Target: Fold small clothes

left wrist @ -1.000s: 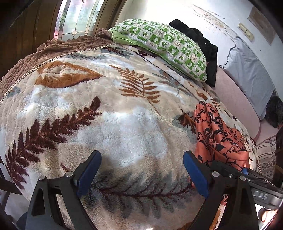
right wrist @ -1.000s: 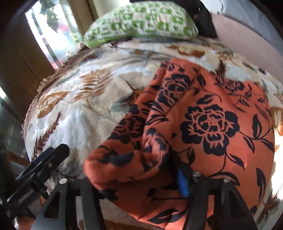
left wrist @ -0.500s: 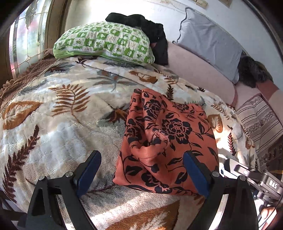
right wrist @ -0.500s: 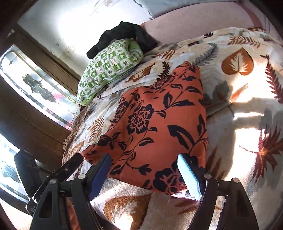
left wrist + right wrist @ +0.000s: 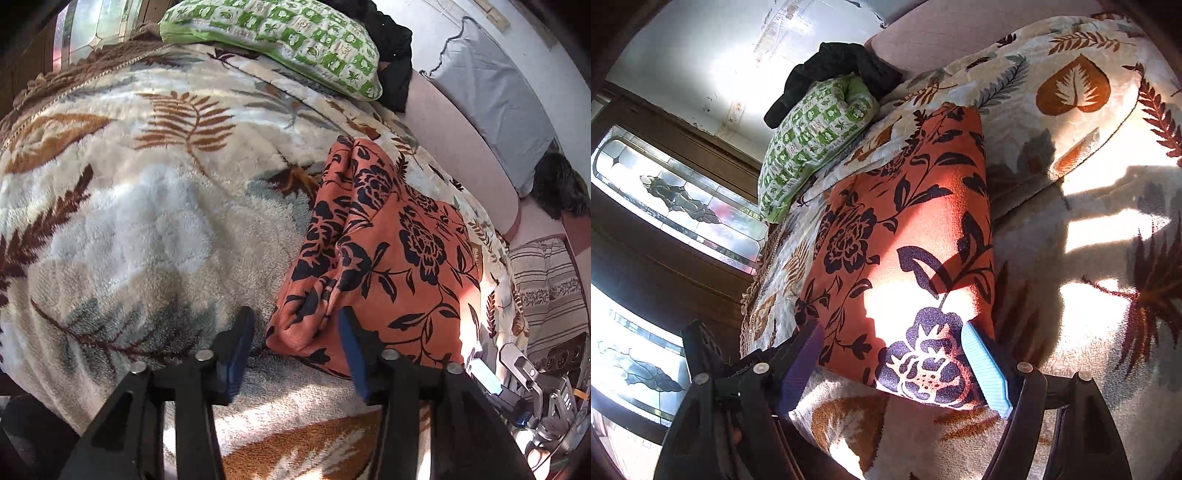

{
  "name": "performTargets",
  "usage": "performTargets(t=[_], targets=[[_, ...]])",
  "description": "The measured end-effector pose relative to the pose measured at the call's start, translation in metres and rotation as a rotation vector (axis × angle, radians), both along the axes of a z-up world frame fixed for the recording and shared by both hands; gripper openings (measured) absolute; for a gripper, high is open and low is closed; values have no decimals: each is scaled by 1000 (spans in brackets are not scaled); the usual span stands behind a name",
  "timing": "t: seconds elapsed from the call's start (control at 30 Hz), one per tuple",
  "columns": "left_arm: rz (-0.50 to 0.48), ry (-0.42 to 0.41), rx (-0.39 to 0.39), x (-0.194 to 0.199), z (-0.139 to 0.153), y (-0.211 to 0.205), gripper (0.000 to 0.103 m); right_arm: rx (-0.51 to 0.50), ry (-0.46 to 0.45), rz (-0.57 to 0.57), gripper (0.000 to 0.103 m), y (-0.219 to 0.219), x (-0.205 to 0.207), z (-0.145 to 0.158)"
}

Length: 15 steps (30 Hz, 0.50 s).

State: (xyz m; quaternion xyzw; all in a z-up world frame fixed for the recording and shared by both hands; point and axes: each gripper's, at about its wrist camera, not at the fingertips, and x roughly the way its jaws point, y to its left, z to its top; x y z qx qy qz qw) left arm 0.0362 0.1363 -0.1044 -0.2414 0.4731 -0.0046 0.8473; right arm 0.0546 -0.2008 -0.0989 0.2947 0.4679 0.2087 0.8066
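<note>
Left hand-held gripper (image 5: 295, 347) closing around orange floral garment's (image 5: 388, 258) near corner; right hand-held gripper (image 5: 890, 365) apart, straddling the other. Next: pinch, fold away.

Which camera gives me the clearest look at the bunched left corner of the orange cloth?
Left wrist: the orange cloth's bunched corner sits right ahead. Right wrist shows mainly its flat sunlit top.
</note>
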Motion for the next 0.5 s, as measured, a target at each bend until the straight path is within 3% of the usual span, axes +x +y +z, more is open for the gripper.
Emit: performTargets(t=[0.13,0.23,0.3,0.4,0.5], targets=[[-22,-117,80,4,44,-5,70,31,-13,-32,82,-14,1,1],[-100,-175,86,33,61,-16,75,61,-10,-47,82,-23,5,1],[-157,-159,74,66,58,-24,75,72,-6,-57,82,-27,8,-1],[-208,-64,49,113,35,-37,75,80,-1,-62,82,-31,9,-2],[-230,5,37,135,11,-42,73,81,1,-68,82,-37,10,-3]])
